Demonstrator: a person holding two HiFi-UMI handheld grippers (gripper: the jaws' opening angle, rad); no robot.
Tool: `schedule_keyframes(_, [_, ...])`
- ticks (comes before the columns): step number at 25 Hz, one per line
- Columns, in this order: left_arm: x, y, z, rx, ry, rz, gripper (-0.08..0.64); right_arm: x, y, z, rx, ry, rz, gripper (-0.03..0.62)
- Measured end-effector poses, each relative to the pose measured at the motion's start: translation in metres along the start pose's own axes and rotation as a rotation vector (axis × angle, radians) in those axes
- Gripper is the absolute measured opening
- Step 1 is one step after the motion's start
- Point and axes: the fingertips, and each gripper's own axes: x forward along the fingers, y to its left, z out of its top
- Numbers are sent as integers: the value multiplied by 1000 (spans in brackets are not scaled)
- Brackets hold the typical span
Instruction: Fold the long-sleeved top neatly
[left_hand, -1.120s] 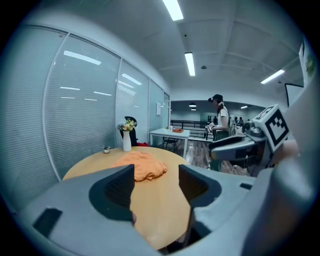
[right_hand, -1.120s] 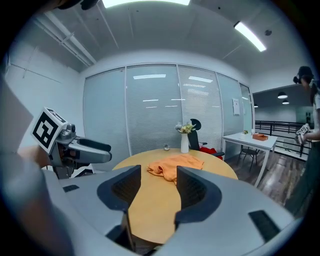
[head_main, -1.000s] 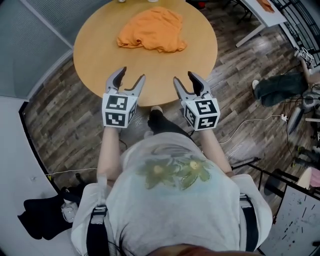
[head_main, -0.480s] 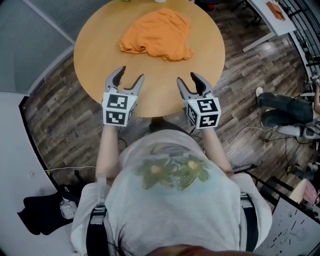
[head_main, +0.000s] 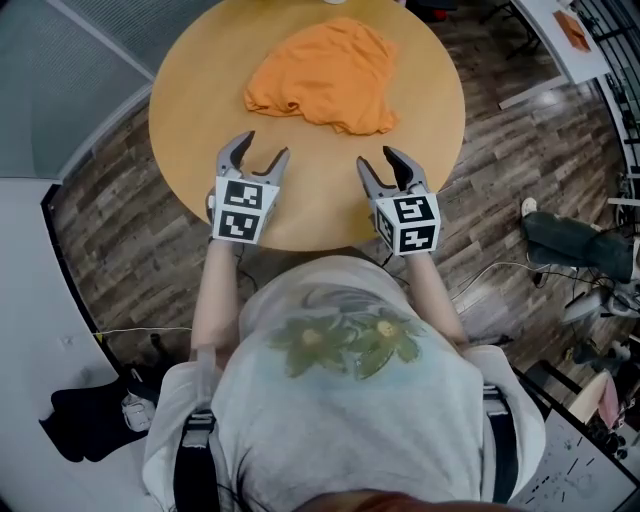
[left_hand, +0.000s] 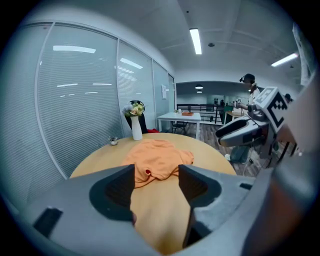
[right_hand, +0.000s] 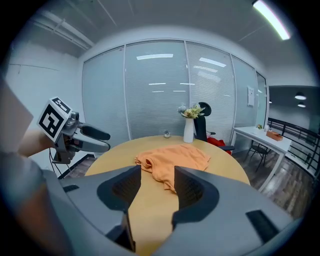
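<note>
A crumpled orange long-sleeved top lies in a heap on the far half of the round wooden table. My left gripper hovers over the table's near edge, open and empty, well short of the top. My right gripper is beside it, also open and empty. In the left gripper view the top shows between and beyond the spread jaws of the left gripper, with the right gripper at right. In the right gripper view the top lies ahead of the right gripper, and the left gripper shows at left.
A white vase with flowers and a small cup stand at the table's far edge. A white table stands behind it. Glass walls close the left side. A seated person's legs and cables lie on the floor at right.
Both grippers have edged forward over the table's near rim, still open. The view has shifted, so the table and top sit slightly lower and further right.
</note>
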Motion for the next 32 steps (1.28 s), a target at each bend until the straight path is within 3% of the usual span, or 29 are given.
schedule_keyframes(11, [70, 26, -20, 97, 136, 4, 258, 60, -23, -3, -52, 75, 38, 216])
schedule_keyframes(24, [148, 45, -63, 237, 323, -35, 258, 129, -46, -48, -84, 225, 74, 216])
schedule_keyframes(32, [189, 69, -91, 383, 443, -20, 258, 168, -50, -80, -181, 338, 88, 216])
